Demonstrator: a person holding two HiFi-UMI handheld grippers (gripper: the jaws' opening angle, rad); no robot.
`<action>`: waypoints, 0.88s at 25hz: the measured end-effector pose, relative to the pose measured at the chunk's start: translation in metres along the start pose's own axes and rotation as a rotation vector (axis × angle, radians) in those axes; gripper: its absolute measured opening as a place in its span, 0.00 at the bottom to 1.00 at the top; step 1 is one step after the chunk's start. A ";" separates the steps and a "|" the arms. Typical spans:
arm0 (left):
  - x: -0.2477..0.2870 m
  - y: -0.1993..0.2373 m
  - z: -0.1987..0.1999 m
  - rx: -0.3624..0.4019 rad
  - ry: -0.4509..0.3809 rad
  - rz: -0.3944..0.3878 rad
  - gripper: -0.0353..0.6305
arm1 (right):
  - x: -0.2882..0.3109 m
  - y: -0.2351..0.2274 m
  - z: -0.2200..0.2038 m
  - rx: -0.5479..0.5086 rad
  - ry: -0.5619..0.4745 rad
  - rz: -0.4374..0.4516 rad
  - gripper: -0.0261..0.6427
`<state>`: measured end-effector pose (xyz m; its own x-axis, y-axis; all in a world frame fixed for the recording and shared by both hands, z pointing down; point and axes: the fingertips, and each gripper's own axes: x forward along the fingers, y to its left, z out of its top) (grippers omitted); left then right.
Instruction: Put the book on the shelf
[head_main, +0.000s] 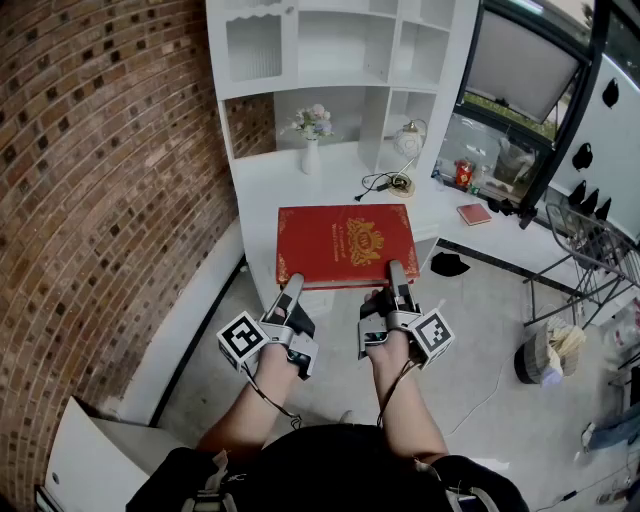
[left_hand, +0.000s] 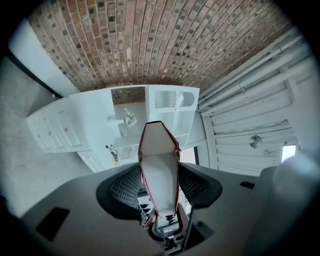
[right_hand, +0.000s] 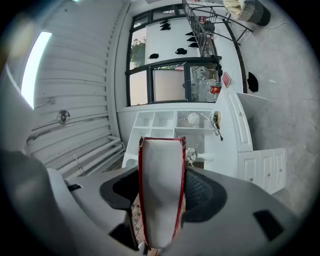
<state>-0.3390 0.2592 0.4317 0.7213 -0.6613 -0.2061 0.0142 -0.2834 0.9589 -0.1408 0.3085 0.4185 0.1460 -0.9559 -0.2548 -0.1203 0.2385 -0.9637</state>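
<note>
In the head view, a large red book (head_main: 345, 245) is seen lying flat, cover up, over the white bench (head_main: 262, 190). Whether it rests on the bench or is lifted just clear cannot be told. Its near edge is gripped at two places: the left tongs (head_main: 291, 288) are set at its 7 o'clock corner and the right tongs (head_main: 397, 272) at about 5 o'clock. The white shelf (head_main: 335, 45) rises at 12 o'clock from the book, and a vase (head_main: 311, 155) of flowers stands on the bench between them.

In the left gripper view, the book's page edge (left_hand: 160, 167) is seen clamped between the two ribbed pads, one against each cover.

In the right gripper view, the same is shown: the jaws are closed on the thick page block (right_hand: 161, 195), red covers at either side, and the shelf compartments are seen straight ahead.

A heavy book is judged to be held by one edge only, so its far end could sag or the covers could slide out of the pads during the raise. If one side is lifted faster than the other, the book could be twisted loose. The vase could be struck if the far edge is swept low toward 12 o'clock.
</note>
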 end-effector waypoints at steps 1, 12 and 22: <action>0.002 -0.001 -0.001 -0.004 -0.001 -0.014 0.42 | 0.000 -0.003 0.001 0.003 0.000 -0.004 0.42; 0.025 0.010 -0.004 0.012 0.007 0.014 0.42 | 0.015 -0.017 0.017 0.011 -0.011 -0.012 0.43; 0.068 0.017 -0.033 0.023 0.016 0.041 0.42 | 0.029 -0.035 0.067 0.030 -0.026 -0.033 0.43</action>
<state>-0.2672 0.2321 0.4409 0.7320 -0.6614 -0.1635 -0.0316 -0.2726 0.9616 -0.0669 0.2842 0.4400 0.1750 -0.9587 -0.2241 -0.0857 0.2119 -0.9735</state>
